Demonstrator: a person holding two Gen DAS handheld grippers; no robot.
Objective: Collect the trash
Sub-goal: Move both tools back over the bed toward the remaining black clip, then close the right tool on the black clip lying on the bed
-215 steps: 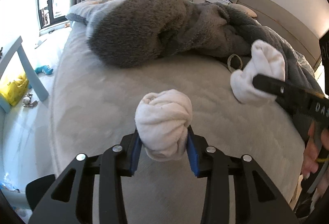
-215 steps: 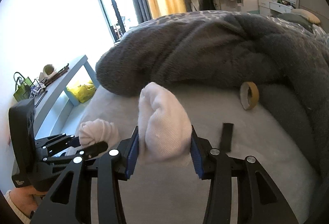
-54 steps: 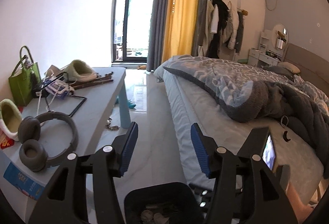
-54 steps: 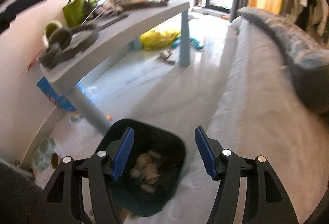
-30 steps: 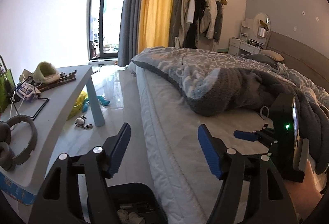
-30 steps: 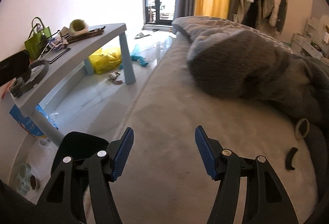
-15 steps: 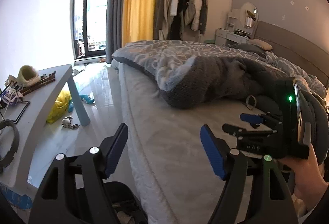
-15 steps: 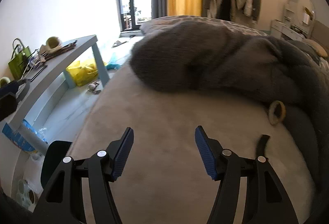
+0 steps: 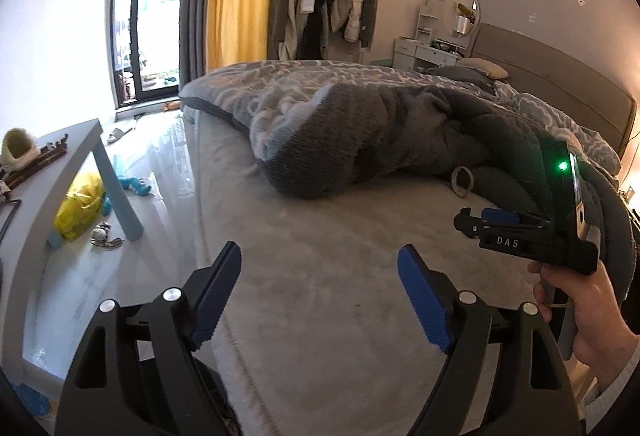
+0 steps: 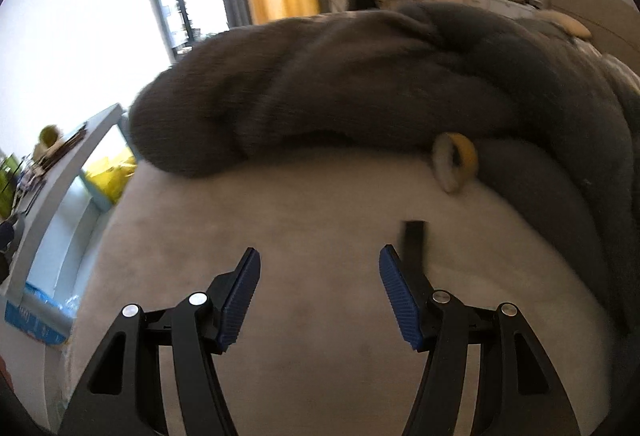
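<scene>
Now both of your tools are emptied of the white wads: left tool point(image 9: 319, 292) still widening, right tool point(image 10: 320, 296) unclenched over the bed point(image 10: 280, 228). Beyond lie a black strip point(image 10: 415, 242) and tape ring point(image 10: 456, 160) against the grey blanket point(image 10: 360, 84), probably next to collect.

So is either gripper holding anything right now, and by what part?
Nothing is held. The left gripper is empty with its jaws opening; the right gripper is open and empty above the bed.

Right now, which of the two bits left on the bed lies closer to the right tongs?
The flat black strip, just beyond the open right tongs; the yellow tape ring sits farther, against the grey blanket.
</scene>
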